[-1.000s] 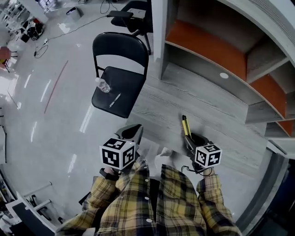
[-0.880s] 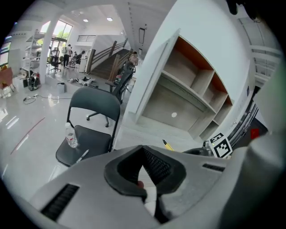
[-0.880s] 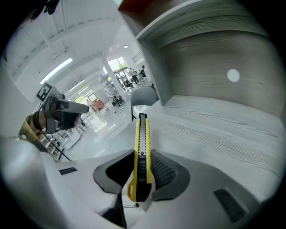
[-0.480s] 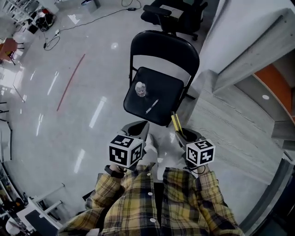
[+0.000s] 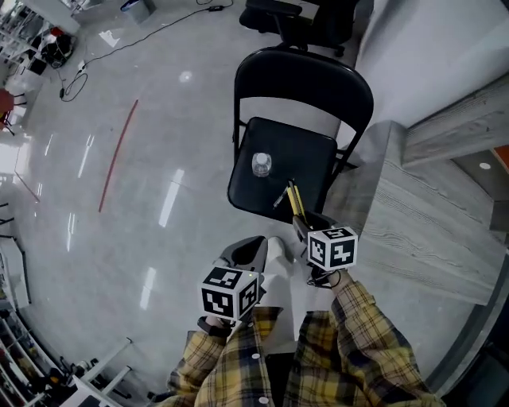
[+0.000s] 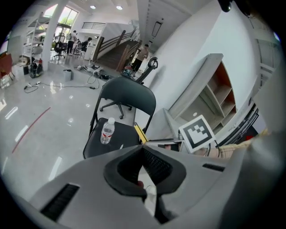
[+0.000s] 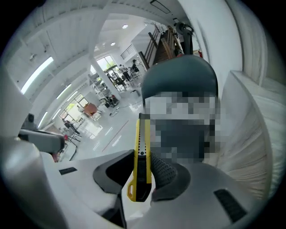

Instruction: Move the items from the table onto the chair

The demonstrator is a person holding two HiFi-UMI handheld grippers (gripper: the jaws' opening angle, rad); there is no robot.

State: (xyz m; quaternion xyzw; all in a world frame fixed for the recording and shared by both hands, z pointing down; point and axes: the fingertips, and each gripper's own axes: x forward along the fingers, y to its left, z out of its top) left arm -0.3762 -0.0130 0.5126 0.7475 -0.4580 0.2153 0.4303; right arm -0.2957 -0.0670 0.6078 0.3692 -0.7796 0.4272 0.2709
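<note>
One folding chair (image 5: 302,87). One water bottle (image 5: 262,165). One pen (image 5: 279,199). One yellow utility knife (image 5: 296,200). Two handheld grippers: left gripper (image 5: 253,253) and right gripper (image 5: 302,229). One grey table (image 5: 421,215). One office chair (image 5: 306,20) on wheels, farther back on the floor.

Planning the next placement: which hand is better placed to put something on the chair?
Right. The right gripper holds the yellow utility knife over the chair seat; the left gripper is shut and empty.

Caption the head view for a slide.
Right claw holds a yellow-and-black utility knife by the black folding chair holding a clear plastic bottle and a silver pen.
</note>
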